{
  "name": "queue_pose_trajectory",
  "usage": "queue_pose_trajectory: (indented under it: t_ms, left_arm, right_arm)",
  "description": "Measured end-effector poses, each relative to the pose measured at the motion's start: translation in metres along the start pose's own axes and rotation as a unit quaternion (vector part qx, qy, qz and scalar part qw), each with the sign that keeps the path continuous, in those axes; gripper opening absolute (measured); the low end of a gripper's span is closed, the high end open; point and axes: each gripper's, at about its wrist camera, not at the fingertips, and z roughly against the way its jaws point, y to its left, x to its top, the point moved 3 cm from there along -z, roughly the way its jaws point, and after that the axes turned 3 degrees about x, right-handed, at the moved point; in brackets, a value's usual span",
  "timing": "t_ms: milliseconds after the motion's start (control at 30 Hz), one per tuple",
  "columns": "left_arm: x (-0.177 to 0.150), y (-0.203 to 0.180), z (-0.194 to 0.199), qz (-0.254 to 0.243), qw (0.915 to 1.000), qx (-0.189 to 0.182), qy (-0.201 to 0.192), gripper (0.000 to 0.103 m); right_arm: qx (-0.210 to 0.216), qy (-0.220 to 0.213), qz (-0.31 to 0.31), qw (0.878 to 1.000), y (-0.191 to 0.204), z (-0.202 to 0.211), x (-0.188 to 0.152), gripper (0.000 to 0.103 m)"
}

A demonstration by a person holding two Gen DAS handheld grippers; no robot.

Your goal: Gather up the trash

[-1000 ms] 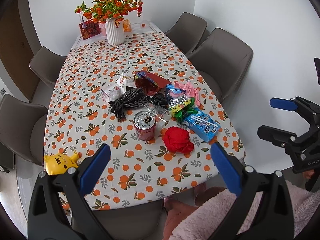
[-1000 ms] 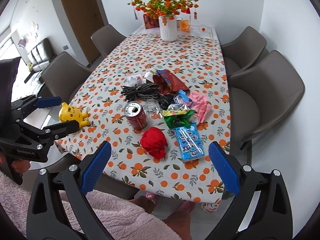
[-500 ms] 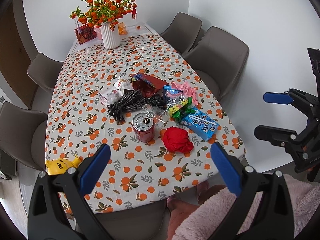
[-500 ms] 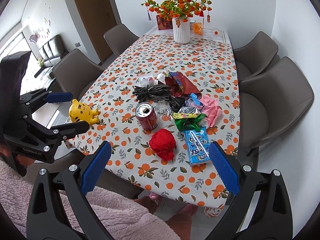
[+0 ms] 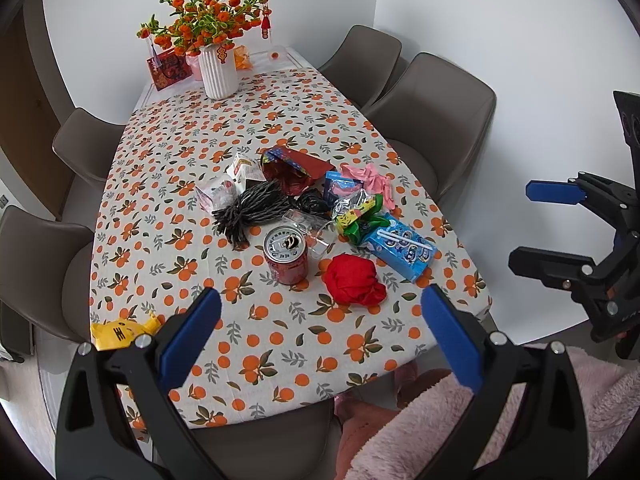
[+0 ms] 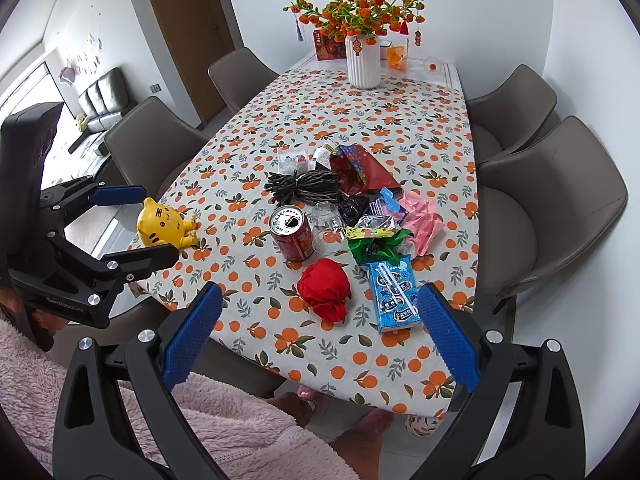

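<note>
Two grippers hang above the near end of the tabletop (image 5: 304,128), and we hold both empty: the left gripper (image 5: 320,332) has its fingers spread wide, and the right gripper (image 6: 318,330) has its fingers spread just as wide. Nothing is pinched yet.

We take the soda can (image 5: 286,254) as our landmark. It stands upright with its tab end open. Just to its right lies the red crumpled wad (image 5: 354,280), and beyond that the blue drink carton (image 5: 402,246) lies flat with its straw on top. Behind the can a dark bundle of cord (image 5: 252,210) sprawls, touching the white wrappers (image 5: 236,182) and the red foil bag (image 5: 290,168). Farther right of the can sit the green wrapper (image 5: 362,218) and the pink scraps (image 5: 372,178), all heaped loosely together. We see no bin in either view.

Well left of the can, at the tabletop's edge, sits a yellow toy (image 6: 164,224), which we judge is not trash. Far behind the can stands a white vase (image 5: 218,72).

We judge the wide spread suits the can or the wad, the nearest pieces.
</note>
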Motion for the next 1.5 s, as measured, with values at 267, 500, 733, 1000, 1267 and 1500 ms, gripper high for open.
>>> queue_pose_trajectory:
  t_ms: [267,500,733,1000,1267,1500]
  left_arm:
    - [0.0,0.0,0.0,-0.001,1.0,0.0,0.0,0.099]
    - [0.0,0.0,0.0,0.0,1.0,0.0,0.001,0.099]
    - [-0.002,0.0,-0.001,0.0,1.0,0.0,0.002,0.099]
    - [-0.011,0.004,-0.007,0.003,1.0,0.0,0.008,0.099]
    - [-0.01,0.001,-0.011,0.001,0.9998,-0.004,0.018,0.099]
    - [-0.01,0.001,-0.016,-0.002,0.9999,0.008,0.011,0.099]
  right_arm:
    - [0.0,0.0,0.001,1.0,0.001,0.0,0.001,0.095]
    - [-0.001,0.0,0.001,1.0,0.001,0.0,0.001,0.095]
    - [-0.004,0.001,0.002,1.0,-0.001,0.0,0.001,0.095]
    - [-0.01,0.003,0.003,1.0,-0.003,-0.003,-0.002,0.095]
    - [-0.011,0.003,0.003,1.0,-0.005,-0.003,-0.002,0.095]
    - [-0.02,0.003,0.0,1.0,-0.011,-0.009,-0.003,0.095]
